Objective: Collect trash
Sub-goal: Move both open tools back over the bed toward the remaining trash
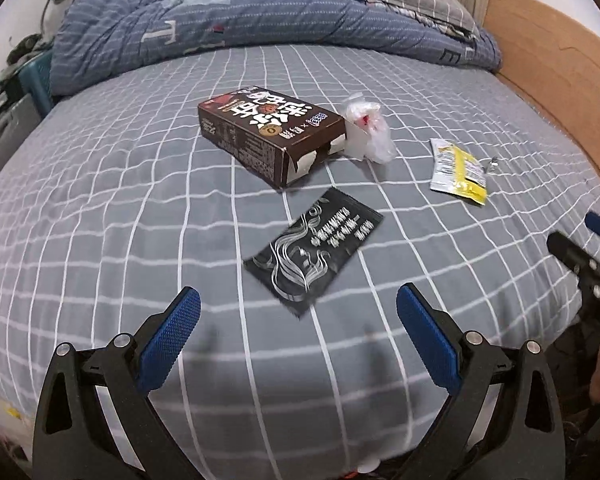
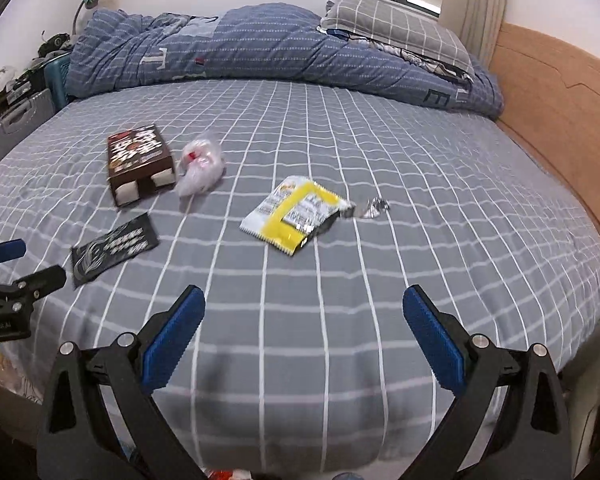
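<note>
Two tools hovering wide open over the bed [image 1: 100, 208], left tool [image 1: 298, 312] facing black sachet [image 1: 314, 250] and brown box [image 1: 272, 136], right tool [image 2: 304, 316] facing yellow wrapper [image 2: 296, 214], foil scrap [image 2: 374, 209] clear only in right view.

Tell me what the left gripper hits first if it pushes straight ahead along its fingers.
Probably the black sachet: it lies flat on the bed sheet just ahead of the open left gripper, slightly right of centre. The brown box lies beyond. Depth is uncertain.
</note>
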A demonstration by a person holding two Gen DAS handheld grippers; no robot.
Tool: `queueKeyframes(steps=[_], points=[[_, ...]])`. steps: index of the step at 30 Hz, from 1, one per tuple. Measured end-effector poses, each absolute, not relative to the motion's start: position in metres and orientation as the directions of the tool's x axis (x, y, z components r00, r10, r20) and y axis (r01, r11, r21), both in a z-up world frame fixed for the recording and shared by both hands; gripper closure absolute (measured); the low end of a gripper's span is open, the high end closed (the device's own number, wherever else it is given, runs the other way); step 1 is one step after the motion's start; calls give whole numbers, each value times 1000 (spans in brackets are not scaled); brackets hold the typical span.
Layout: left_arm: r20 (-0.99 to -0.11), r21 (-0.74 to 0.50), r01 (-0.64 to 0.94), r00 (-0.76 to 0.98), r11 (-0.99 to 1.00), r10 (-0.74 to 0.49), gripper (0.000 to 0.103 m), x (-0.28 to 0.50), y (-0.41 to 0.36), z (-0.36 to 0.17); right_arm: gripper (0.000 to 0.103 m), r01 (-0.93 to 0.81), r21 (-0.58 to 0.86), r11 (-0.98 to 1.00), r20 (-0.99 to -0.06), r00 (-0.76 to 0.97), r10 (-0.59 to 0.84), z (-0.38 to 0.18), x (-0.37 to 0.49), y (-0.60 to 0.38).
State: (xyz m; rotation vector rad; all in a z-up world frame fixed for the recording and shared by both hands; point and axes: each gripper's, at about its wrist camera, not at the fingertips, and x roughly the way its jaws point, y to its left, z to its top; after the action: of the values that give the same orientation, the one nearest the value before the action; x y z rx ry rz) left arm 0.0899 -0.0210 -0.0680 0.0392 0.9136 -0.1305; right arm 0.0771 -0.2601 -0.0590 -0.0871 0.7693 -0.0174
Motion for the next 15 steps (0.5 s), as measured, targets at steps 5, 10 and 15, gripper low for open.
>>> queueKeyframes(steps=[5,10,15], points=[[-812,9,181,576,983,-98,7,117,-25,-75,8,-5,-66,998,-709,704,-43,-63,115,-265],[-844,4,260,519,966,-136,11,142,-33,-88,8,22,-34,999,-743,668,-40,-74,158,-269],[-861,2,318,483,948,-160,13,160,-39,-96,8,47,-6,999,-770,637,-35,-87,192,-275]])
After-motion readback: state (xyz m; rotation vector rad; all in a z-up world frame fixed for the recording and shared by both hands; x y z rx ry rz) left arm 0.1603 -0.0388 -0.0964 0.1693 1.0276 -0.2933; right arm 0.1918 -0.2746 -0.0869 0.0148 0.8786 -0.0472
